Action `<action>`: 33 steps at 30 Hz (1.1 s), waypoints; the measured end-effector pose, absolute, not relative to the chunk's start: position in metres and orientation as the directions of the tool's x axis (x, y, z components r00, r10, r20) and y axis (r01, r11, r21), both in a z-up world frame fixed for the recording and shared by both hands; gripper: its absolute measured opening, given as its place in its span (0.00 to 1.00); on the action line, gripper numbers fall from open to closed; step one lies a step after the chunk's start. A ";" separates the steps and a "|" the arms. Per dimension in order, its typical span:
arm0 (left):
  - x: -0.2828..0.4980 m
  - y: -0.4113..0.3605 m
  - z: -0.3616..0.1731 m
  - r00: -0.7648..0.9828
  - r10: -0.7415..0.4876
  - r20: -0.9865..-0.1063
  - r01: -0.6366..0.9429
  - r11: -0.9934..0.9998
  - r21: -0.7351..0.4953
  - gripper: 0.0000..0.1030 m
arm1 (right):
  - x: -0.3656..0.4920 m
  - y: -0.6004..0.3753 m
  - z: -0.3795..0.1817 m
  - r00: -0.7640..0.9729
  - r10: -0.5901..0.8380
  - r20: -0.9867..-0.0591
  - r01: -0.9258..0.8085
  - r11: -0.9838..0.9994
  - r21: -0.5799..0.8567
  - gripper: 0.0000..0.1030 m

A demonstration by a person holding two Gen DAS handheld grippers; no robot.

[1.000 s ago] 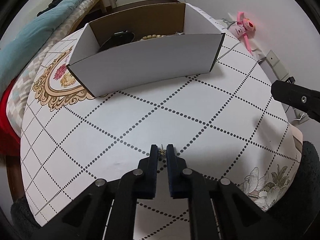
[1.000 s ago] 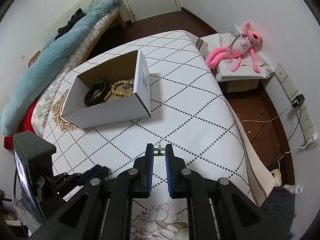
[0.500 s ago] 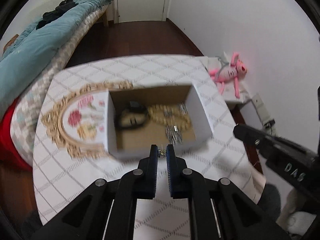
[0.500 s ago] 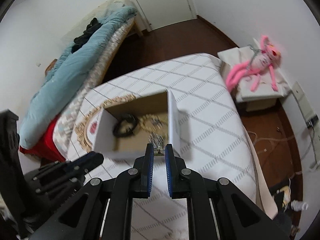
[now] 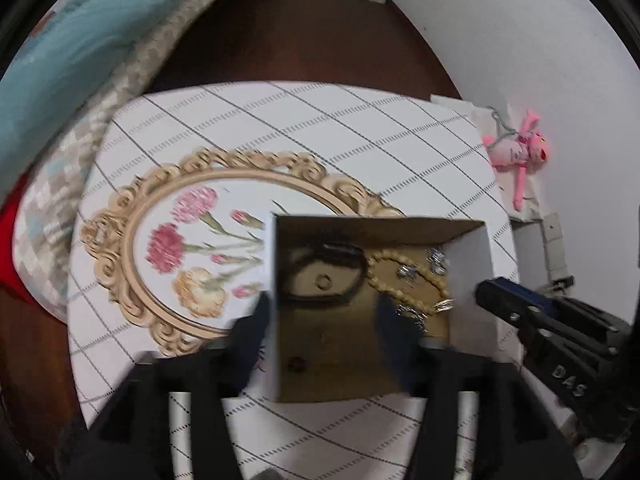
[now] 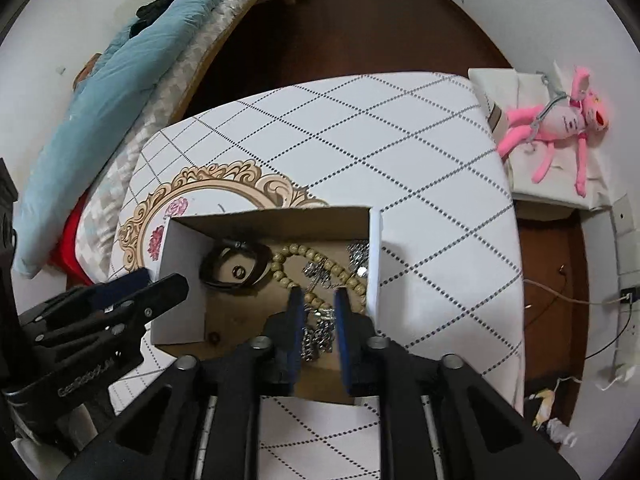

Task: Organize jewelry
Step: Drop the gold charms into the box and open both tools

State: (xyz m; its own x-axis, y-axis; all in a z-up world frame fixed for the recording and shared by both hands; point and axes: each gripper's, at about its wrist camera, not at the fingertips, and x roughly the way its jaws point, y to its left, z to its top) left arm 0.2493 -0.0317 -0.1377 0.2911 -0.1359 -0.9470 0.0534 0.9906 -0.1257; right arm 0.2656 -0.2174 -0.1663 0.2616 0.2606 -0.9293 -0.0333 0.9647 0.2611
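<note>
A white cardboard box (image 5: 472, 280) (image 6: 374, 248) stands on the table. It holds a black bracelet (image 5: 322, 276) (image 6: 234, 266), a beige bead necklace (image 5: 404, 280) (image 6: 316, 264) and silver pieces (image 6: 318, 334). My left gripper (image 5: 322, 316) is open wide above the box's left part, blurred. My right gripper (image 6: 318, 312) is open above the box's right part, with nothing between its fingers. Each gripper shows in the other's view, the left one (image 6: 132, 300) and the right one (image 5: 516, 308).
The table has a white cloth with dotted diamonds (image 6: 380, 140) and a gold-framed flower print (image 5: 192, 248). A bed with a teal blanket (image 6: 104, 92) lies left. A pink plush toy (image 6: 560, 120) sits on a low stand to the right.
Both grippers rose over the box and opened. The small pieces they pinched earlier are no longer between their fingers.
</note>
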 end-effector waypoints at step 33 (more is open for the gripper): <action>0.186 -0.023 -0.121 0.454 0.035 -0.890 -0.011 0.999 0.034 0.99 | 0.197 -0.227 -0.146 0.390 -0.088 -0.917 0.050 0.996 -0.075 1.00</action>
